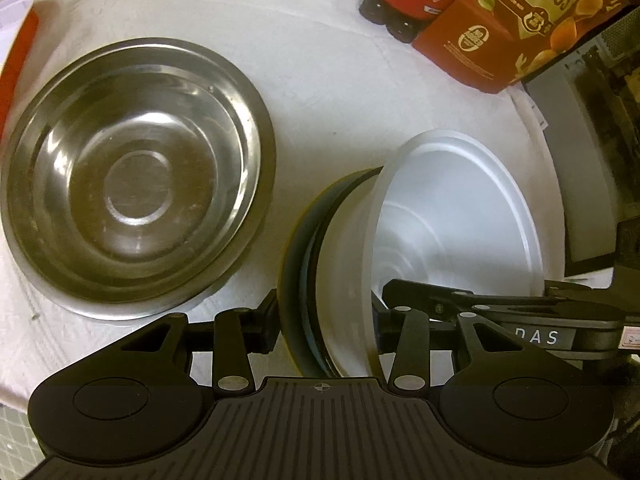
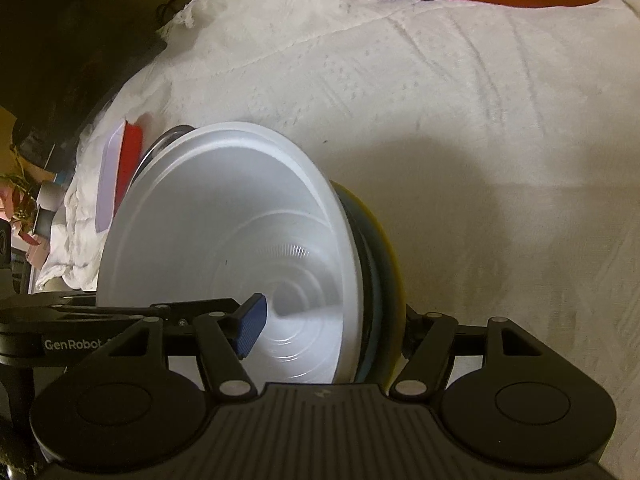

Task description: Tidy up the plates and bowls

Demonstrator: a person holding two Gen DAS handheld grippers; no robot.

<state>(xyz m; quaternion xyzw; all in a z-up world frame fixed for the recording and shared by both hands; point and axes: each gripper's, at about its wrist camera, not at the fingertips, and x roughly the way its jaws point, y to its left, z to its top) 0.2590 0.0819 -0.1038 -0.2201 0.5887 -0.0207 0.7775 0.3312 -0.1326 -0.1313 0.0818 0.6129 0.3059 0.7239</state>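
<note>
Dim warm light, glare on the steel bowl, fisheye-bent edges, dark corners.

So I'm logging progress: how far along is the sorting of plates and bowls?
Partway, it seems. Done: steel bowls sit nested on the white cloth. In hand: both the left tool and the right tool clamp a tilted stack, the white bowl over a yellow-rimmed plate. Left: setting that stack down.

Left gripper: matte black body with a ribbed centre plate bearing a small crosshair mark, two round side housings, linkage arms with silver pivot pins. Right gripper: same black build and ribbed plate, silver pins, one blue textured finger pad. White "GenRobot" and "DAS" lettering on each other's housings.
</note>
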